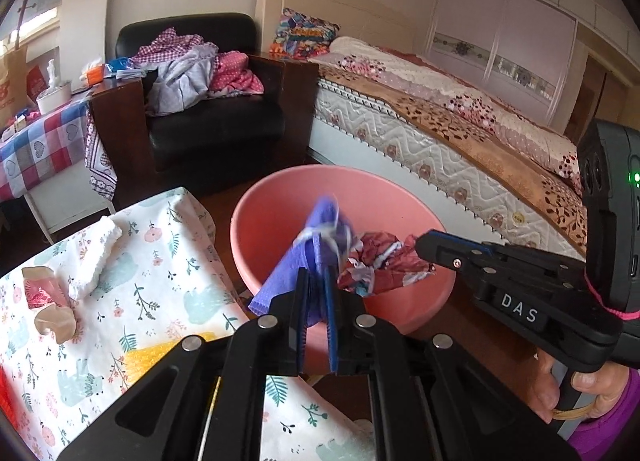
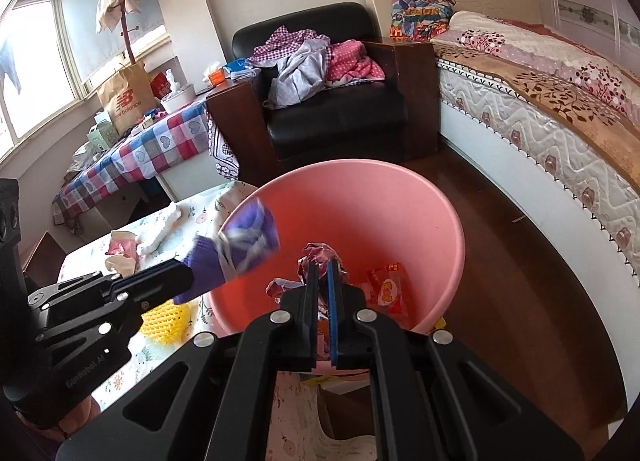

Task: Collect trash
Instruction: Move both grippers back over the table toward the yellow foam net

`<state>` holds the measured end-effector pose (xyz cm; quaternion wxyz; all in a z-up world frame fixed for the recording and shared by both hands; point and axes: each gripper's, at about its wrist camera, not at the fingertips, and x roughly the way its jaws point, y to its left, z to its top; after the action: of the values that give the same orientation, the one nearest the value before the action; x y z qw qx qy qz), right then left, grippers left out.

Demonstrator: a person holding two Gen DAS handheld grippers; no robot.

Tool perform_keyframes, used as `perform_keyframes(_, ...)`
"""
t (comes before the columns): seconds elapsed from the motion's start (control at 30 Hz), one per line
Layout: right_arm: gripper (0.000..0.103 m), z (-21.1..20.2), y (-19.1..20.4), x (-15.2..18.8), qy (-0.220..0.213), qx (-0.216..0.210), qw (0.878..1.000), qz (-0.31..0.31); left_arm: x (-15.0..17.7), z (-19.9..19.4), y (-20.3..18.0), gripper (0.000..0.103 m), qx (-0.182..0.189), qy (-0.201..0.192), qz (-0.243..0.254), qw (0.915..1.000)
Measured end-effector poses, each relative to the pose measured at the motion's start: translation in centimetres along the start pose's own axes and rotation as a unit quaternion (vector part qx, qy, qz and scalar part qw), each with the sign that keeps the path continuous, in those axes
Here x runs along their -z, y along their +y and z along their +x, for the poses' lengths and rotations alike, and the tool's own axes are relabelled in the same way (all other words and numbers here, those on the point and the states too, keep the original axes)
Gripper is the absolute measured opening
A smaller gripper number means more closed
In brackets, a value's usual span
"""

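The left gripper [image 1: 316, 281] has its fingers clamped on a purple wrapper [image 1: 320, 237] that juts out past the tips, over the near rim of the pink bin [image 1: 276, 197]. Just beside it, the right gripper [image 2: 323, 273] has its fingers pinched together on a crumpled red wrapper [image 2: 320, 253] above the bin's mouth. A red snack packet [image 2: 386, 287] lies inside, and more scraps remain on the floral surface [image 1: 168, 261].

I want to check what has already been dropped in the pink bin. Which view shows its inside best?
The right wrist view: it looks down into the pink bin, showing a red snack packet on the bottom. The left wrist view shows only the bin's rim and far wall; the held trash hides its bottom.
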<state>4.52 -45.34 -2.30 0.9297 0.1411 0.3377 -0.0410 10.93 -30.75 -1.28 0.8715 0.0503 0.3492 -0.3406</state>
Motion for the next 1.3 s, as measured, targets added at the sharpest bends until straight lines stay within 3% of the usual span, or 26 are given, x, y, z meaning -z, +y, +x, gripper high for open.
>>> perform_keyframes(0.17, 0.004, -0.1, 0.2, -0.2, -0.007, 0.006, 1.0, -0.005, -0.1, -0.4, 0.6, 0.01, 0.003, -0.008, -0.01, 0.9999)
perform_keyframes(0.23, 0.005, -0.2, 0.4, -0.3, -0.009, 0.009, 1.0, -0.01, -0.3, -0.7, 0.8, 0.018, 0.004, -0.01, -0.017, 0.9998)
perform_keyframes(0.27, 0.005, -0.3, 0.5, -0.3, -0.01, 0.01, 1.0, -0.012, -0.3, -1.0, 1.0, 0.028, 0.002, -0.012, -0.021, 0.9997)
perform_keyframes(0.3, 0.005, -0.3, 0.6, -0.3, -0.011, 0.01, 1.0, -0.013, -0.3, -1.3, 1.0, 0.03, 0.001, -0.016, -0.023, 0.9996)
perform_keyframes(0.53, 0.006, -0.5, 1.9, -0.2, -0.002, -0.004, 1.0, -0.019, -0.1, -3.5, 1.8, 0.03, -0.006, -0.034, -0.027, 0.999)
perform_keyframes(0.6, 0.03, -0.5, 2.5, -0.1, 0.003, -0.007, 1.0, -0.021, 0.0, -4.0, 1.9, 0.037, -0.008, -0.033, -0.031, 0.9989)
perform_keyframes(0.67, 0.04, -0.8, 3.1, 0.0, -0.002, -0.011, 1.0, -0.024, 0.4, -4.8, 2.5, 0.045, -0.009, -0.037, -0.038, 0.9985)
perform_keyframes(1.07, 0.041, -1.1, 8.2, 0.3, 0.008, -0.048, 0.996, -0.069, 3.4, -8.8, 7.7, 0.045, -0.051, -0.046, -0.088, 0.9938)
perform_keyframes(1.3, 0.041, 0.1, 11.4, 1.8, 0.044, -0.076, 0.991, -0.101, 6.3, -11.1, 12.4, 0.045, -0.093, -0.044, -0.143, 0.9844)
